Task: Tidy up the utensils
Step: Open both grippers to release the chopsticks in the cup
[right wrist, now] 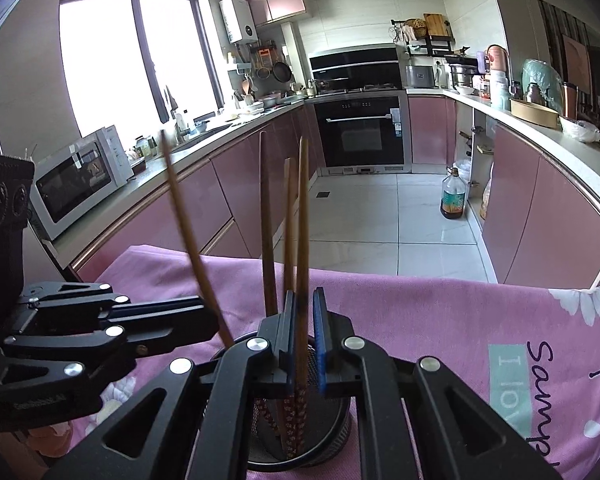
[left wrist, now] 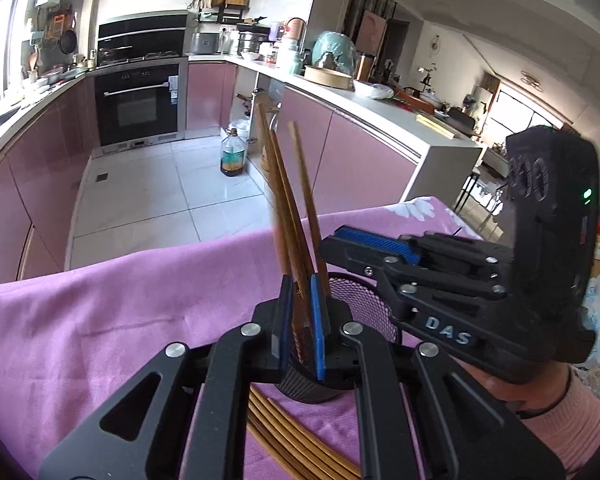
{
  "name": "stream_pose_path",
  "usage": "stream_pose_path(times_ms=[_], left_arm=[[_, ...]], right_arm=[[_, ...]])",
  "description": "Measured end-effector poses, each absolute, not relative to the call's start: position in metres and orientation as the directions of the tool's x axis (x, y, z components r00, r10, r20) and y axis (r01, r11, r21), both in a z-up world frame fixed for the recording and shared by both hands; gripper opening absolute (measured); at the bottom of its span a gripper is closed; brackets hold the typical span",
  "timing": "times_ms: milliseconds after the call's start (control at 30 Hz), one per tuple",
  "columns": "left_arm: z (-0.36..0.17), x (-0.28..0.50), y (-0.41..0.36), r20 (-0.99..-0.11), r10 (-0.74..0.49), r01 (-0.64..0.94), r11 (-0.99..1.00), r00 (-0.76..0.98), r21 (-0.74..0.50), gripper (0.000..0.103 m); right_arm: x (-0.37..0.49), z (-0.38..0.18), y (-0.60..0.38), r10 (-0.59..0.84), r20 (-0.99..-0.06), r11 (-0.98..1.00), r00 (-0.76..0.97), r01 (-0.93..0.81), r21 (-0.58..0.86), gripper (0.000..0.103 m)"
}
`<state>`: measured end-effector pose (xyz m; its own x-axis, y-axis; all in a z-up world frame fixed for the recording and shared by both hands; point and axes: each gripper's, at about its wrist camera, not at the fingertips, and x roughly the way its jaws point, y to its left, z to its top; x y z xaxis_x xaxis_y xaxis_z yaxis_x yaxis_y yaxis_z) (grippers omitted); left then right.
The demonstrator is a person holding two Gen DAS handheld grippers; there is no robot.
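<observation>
Left tool (left wrist: 300, 320) pinching chopsticks (left wrist: 288, 208) over mesh cup (left wrist: 360, 300); purple cloth (left wrist: 120, 312) (kitchen behind).

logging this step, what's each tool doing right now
left tool: closed on brown wooden chopsticks over the black mesh holder.
right tool: nearly closed, a wooden chopstick between its pads; firm grip cannot be told.

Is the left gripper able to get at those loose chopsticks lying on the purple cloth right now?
Probably not right away. The left gripper is shut on chopsticks over the mesh holder. The loose chopsticks lie uncovered beneath it, so nothing else blocks them.
</observation>
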<state>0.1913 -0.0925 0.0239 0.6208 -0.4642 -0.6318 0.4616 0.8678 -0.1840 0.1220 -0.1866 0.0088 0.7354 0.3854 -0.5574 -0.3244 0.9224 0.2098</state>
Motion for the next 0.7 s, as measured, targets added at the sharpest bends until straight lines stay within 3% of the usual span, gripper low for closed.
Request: stream_pose_path(times_ms=[100, 267, 700], left_arm=[[0.02, 0.192, -0.091, -0.633, -0.454, 0.452, 0.874, 0.628, -0.179, 0.008], [0.024, 0.18, -0.088, -0.601, -0.454, 0.449, 0.877, 0.658, -0.169, 0.011], [0.04, 0.111, -0.054, -0.461, -0.432, 0.424, 0.897, 0.775, -0.127, 0.037]], right_arm=[[0.117, 0.01, -0.189, 0.384, -0.548, 0.923, 0.743, -0.322, 0.211, 0.02], [0.107, 0.011, -0.193, 0.396, -0.533, 0.918, 0.748, -0.332, 0.215, 0.024], [0.04, 0.035, -0.197, 0.5, -0.424, 0.865, 0.756, -0.458, 0.204, 0.038]])
